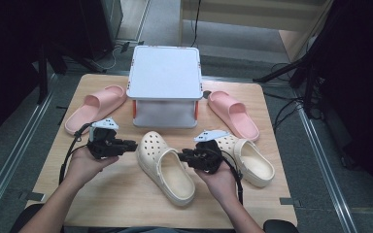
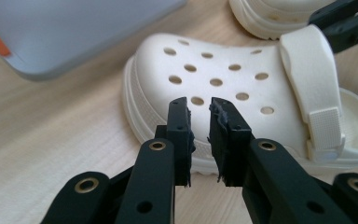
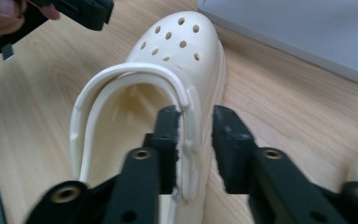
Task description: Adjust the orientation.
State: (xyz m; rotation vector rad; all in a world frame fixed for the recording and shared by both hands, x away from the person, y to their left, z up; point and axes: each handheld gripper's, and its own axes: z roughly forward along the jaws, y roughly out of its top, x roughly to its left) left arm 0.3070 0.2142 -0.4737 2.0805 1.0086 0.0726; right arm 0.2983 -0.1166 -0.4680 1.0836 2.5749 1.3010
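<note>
Cream clog (image 1: 166, 167) lying centre-bottom on tabletop (image 1: 102, 194) between left gripper (image 1: 128, 144) and right gripper (image 1: 183, 156). Left gripper view: fingers (image 2: 179, 123) narrowly parted, empty, before clog's toe. Right gripper view: fingers (image 3: 168, 133) straddling clog's side wall, contact unclear.

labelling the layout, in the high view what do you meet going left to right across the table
left pink slide → left gripper → near cream clog → right gripper → far cream clog
</note>
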